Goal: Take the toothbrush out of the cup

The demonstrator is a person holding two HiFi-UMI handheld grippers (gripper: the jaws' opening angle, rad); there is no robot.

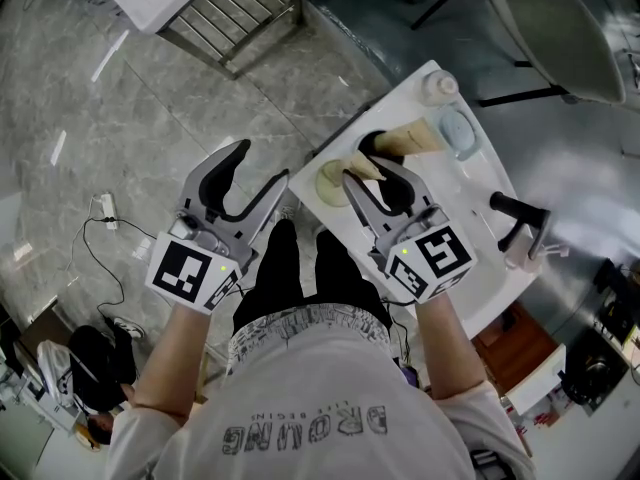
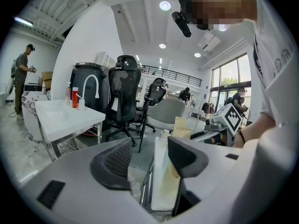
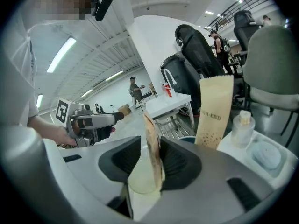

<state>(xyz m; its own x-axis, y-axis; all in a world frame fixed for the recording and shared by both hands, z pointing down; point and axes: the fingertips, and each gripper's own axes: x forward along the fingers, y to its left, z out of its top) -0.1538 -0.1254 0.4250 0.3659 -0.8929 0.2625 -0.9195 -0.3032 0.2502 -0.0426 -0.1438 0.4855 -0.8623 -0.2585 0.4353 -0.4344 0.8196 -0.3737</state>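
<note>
The toothbrush (image 3: 150, 129) stands in the cup (image 3: 140, 183) on the table (image 1: 470, 268), mid-frame, between the jaws of the right hand-held gripper (image 3: 148, 154), which are apart and not yet clamped. We judge the grasp under way: clamp, then lift straight up. The left hand-held gripper (image 2: 149, 160) gapes empty.

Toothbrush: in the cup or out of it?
In: the wrapped toothbrush stands up out of the cream cup, between the jaws of the right gripper.
</note>
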